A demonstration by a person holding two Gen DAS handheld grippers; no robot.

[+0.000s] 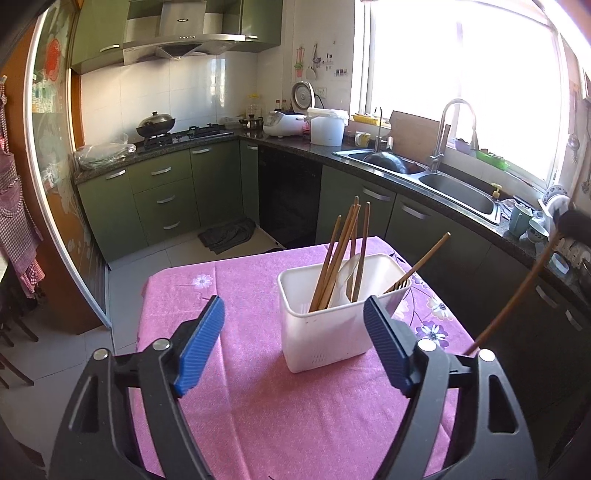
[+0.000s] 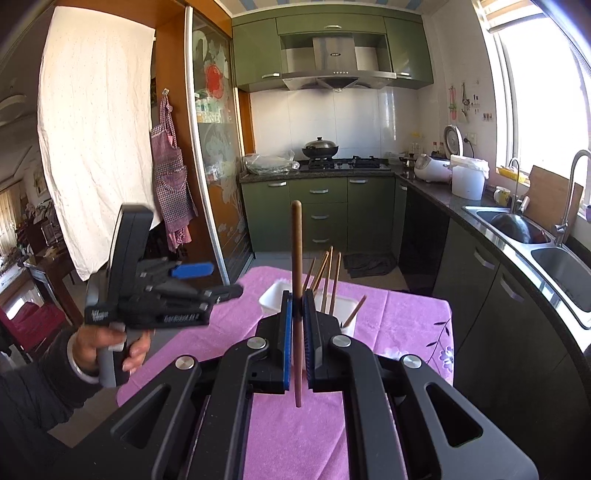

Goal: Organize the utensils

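A home kitchen is shown: green cabinets (image 1: 162, 192), a range hood (image 1: 181, 33) at upper left over a gas hob (image 1: 184, 134) with a wok (image 1: 155, 123), and a double sink (image 1: 436, 181) under the window (image 1: 461, 74) at right.

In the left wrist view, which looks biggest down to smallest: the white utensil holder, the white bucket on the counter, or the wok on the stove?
1. White utensil holder, though nearest the camera.
2. White bucket.
3. Wok, farthest away.

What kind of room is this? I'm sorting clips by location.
A home kitchen, most likely: a gas stove under a range hood, a double sink, and green cabinets along the counter.
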